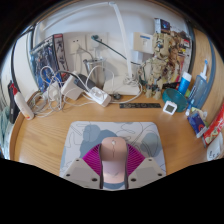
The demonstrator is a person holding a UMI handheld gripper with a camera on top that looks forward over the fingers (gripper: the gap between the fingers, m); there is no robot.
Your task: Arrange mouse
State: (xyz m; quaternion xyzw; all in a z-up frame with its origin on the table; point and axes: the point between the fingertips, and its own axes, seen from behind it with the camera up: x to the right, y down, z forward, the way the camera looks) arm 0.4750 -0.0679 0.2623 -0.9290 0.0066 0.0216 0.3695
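Mouse (114, 158), a pale pinkish one, sits lengthwise between the two fingers of the claw (114, 165), its nose toward twelve o'clock. The magenta pads (93, 160) flank it at nine and three o'clock and appear to touch its sides, so the claw looks closed about halfway and gripping the mouse, though the exact contact is hard to make out. Under the mouse lies a grey patterned mouse mat (110, 135) on the wooden counter (45, 135). Beyond the mat at about eleven o'clock a white power strip (98, 96) rests among a tangle of white cables (45, 98). At about two o'clock stands a small teal cup (170, 106), with assorted clutter behind it along the wall.
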